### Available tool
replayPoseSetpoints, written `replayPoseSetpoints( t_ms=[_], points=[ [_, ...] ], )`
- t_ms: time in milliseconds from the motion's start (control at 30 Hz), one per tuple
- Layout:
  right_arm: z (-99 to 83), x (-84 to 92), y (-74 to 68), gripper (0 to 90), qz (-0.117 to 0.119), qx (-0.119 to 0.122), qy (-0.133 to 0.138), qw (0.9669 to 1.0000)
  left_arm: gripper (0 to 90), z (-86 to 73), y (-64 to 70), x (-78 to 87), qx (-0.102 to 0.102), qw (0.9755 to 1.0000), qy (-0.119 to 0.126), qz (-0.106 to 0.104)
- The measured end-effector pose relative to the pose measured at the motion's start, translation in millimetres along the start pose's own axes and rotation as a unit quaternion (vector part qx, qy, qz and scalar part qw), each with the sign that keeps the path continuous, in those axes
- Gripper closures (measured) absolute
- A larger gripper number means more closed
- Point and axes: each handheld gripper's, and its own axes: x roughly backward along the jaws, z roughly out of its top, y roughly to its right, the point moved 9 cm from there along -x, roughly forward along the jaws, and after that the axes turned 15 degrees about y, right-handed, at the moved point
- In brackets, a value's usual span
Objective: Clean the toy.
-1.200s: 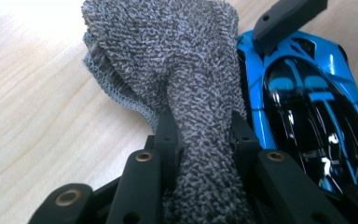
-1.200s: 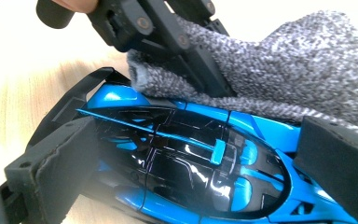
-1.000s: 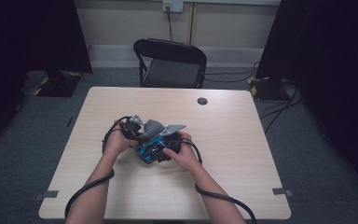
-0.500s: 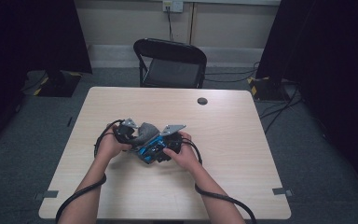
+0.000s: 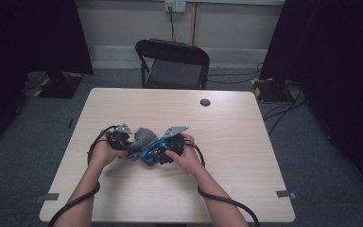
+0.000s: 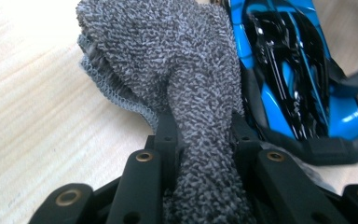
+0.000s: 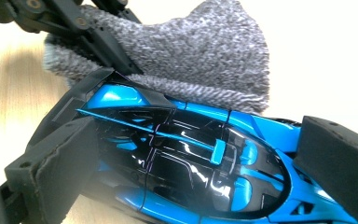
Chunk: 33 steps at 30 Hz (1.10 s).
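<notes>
High view: both hands meet near the middle of the wooden table [image 5: 246, 142], the left gripper [image 5: 123, 140] and the right gripper [image 5: 170, 150] pointed at each other with a grey cloth [image 5: 142, 138] and a blue and black toy car [image 5: 152, 152] between them. Left gripper view: its two black jaws are drawn in tight on a bunched neck of the grey cloth [image 6: 186, 84], which fans out beyond the tips and lies against the toy car [image 6: 293, 79] beside it. Right gripper view: the foam-padded fingers [image 7: 51, 163] stand wide, one against each end of the toy car [image 7: 191, 158], clasping it lengthwise, with the cloth [image 7: 191, 56] resting on the car's far side.
</notes>
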Motion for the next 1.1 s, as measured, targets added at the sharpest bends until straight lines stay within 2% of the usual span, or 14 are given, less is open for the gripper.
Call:
replayPoseSetpoints(
  t_ms=[300,600,767,1100],
  points=[
    [0.0,0.0,-0.1,0.0,0.000,0.000,0.000,1.0000,71.1,-7.4,5.7,11.4,0.000,1.0000,0.005,-0.002],
    [0.0,0.0,-0.1,0.0,0.000,0.000,0.000,1.0000,71.1,-17.4,10.1,24.3,0.012,0.9997,0.019,-0.001],
    [0.0,0.0,0.0,0.0,0.000,0.000,0.000,1.0000,71.1,-21.4,12.0,31.3,0.011,0.9998,0.014,-0.001],
    [0.0,0.0,-0.2,0.0,-0.001,0.000,0.000,1.0000,71.1,-28.4,24.8,45.3,0.014,0.9994,0.030,-0.007]
  ],
)
